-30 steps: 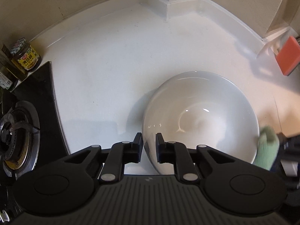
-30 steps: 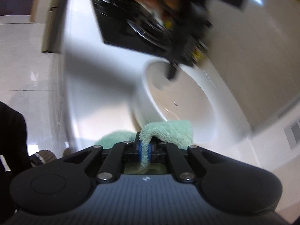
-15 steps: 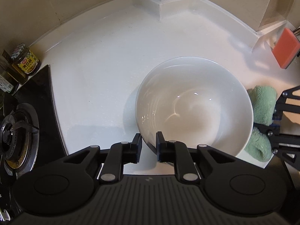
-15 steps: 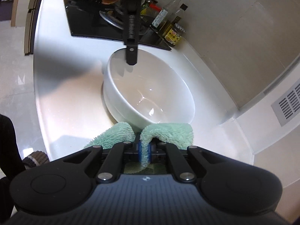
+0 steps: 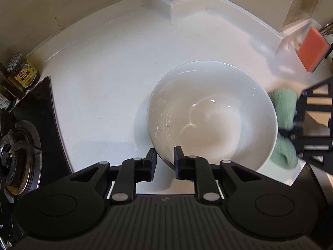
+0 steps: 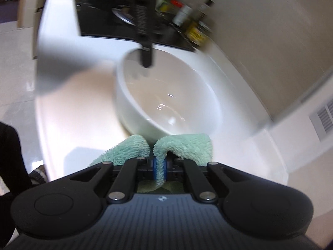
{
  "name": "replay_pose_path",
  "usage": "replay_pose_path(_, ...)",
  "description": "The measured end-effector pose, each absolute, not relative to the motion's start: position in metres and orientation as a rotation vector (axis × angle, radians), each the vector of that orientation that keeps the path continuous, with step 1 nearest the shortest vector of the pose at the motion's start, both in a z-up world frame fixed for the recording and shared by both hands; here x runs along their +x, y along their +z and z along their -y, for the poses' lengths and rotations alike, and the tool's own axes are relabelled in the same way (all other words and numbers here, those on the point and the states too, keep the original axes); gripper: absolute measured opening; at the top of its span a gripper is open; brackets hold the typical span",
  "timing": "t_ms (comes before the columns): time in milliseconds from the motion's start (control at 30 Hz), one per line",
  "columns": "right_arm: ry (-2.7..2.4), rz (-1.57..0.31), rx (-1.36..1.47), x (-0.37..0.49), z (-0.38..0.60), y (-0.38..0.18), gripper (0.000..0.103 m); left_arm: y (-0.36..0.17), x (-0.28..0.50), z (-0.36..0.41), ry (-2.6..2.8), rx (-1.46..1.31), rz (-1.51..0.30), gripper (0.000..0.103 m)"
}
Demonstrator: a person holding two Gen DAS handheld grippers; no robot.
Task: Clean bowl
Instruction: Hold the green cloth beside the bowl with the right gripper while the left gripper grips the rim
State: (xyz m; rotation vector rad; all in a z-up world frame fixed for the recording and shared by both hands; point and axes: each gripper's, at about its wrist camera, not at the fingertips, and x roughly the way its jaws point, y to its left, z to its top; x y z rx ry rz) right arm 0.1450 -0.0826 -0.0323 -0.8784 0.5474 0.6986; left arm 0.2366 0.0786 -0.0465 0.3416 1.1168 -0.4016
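Bowl [image 5: 212, 116] upright on counter [image 5: 104, 83] (interior bare).

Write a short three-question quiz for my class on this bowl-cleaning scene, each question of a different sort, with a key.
1. True or false: the right gripper is shut on the green cloth.
2. Multiple choice: where does the bowl stand? A) on the stove burner B) on the white counter C) in a sink
3. Fill in: the left gripper has one finger inside the bowl's rim and one ____ it.

Key
1. True; the cloth is pinched between the jaws.
2. B, the white counter.
3. Outside; its jaws have just been opening, and no longer press on the rim.
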Motion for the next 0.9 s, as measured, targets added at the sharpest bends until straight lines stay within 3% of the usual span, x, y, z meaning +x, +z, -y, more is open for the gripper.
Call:
replay_pose_path(433, 0.815, -0.487, -0.969, 0.107, 0.059, -0.045, 0.003, -0.048, 0.256, -0.086, -0.423, 0.397, -1.11, 0.019)
replay_pose_path(667, 0.682, -0.55, -0.924, 0.133, 0.075, -0.035, 0.003, -0.053, 0.261, -0.089, -0.489, 0.401, -1.095, 0.011)
replay_pose_path(900, 0.769, -0.541, -1.012, 0.101, 0.043, -0.047, 0.003, -0.052, 0.256, -0.092, -0.525, 0.454, -1.095, 0.01)
